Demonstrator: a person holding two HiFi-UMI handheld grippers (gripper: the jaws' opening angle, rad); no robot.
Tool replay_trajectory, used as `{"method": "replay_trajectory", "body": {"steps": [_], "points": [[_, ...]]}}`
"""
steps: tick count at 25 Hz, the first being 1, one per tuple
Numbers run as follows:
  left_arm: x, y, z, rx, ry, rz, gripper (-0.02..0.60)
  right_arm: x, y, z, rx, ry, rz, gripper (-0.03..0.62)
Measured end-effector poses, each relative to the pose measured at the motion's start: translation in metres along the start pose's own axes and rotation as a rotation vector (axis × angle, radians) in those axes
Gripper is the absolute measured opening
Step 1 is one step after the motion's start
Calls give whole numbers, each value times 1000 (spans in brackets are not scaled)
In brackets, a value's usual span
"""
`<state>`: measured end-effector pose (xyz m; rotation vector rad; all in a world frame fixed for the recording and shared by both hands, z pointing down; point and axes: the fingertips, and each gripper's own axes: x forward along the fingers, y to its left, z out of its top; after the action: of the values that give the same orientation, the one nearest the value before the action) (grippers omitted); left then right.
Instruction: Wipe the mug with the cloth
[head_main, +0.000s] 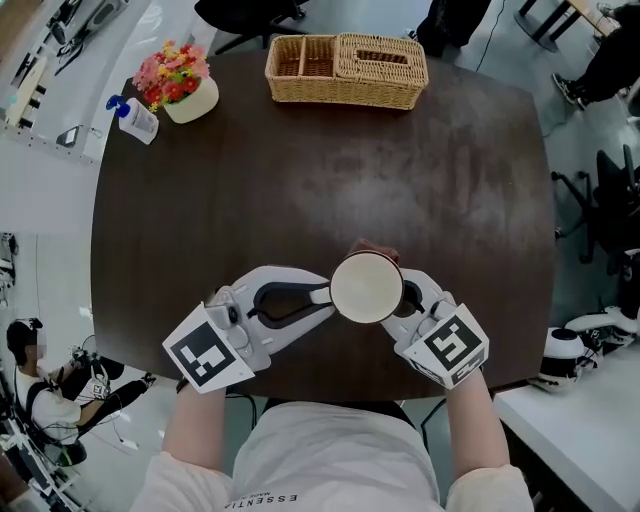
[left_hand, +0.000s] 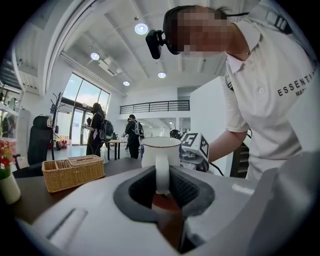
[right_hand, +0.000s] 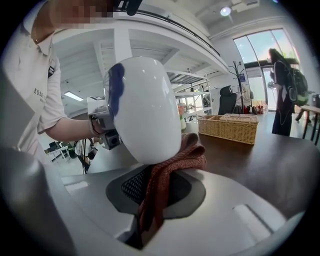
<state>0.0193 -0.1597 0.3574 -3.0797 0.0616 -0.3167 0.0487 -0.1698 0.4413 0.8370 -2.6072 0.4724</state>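
A white mug (head_main: 367, 287) hangs above the near edge of the dark table (head_main: 300, 180), mouth up toward the head camera. My left gripper (head_main: 322, 296) is shut on the mug's handle (left_hand: 161, 175); in the left gripper view the mug (left_hand: 161, 149) stands upright just past the jaws. My right gripper (head_main: 405, 300) is shut on a reddish-brown cloth (right_hand: 170, 167), which presses against the lower side of the mug (right_hand: 145, 110). A bit of the cloth (head_main: 376, 249) shows beyond the mug's far rim.
A wicker basket (head_main: 346, 70) with a lid half sits at the table's far edge. A white pot of flowers (head_main: 180, 85) and a small spray bottle (head_main: 135, 118) stand at the far left corner. People stand in the background of both gripper views.
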Motion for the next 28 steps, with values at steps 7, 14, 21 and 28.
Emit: {"method": "replay_trajectory", "body": {"steps": [7, 14, 21, 28], "points": [[3, 1, -4, -17, -4, 4, 71, 10, 23, -5, -14, 34, 63, 78], [5, -6, -12, -4, 4, -7, 71, 3, 28, -26, -26, 100, 113, 78], [4, -3, -15, 26, 10, 5, 71, -31, -9, -32, 90, 70, 1, 77], [12, -4, -46, -6, 34, 24, 71, -43, -56, -42, 101, 125, -224, 77]]}}
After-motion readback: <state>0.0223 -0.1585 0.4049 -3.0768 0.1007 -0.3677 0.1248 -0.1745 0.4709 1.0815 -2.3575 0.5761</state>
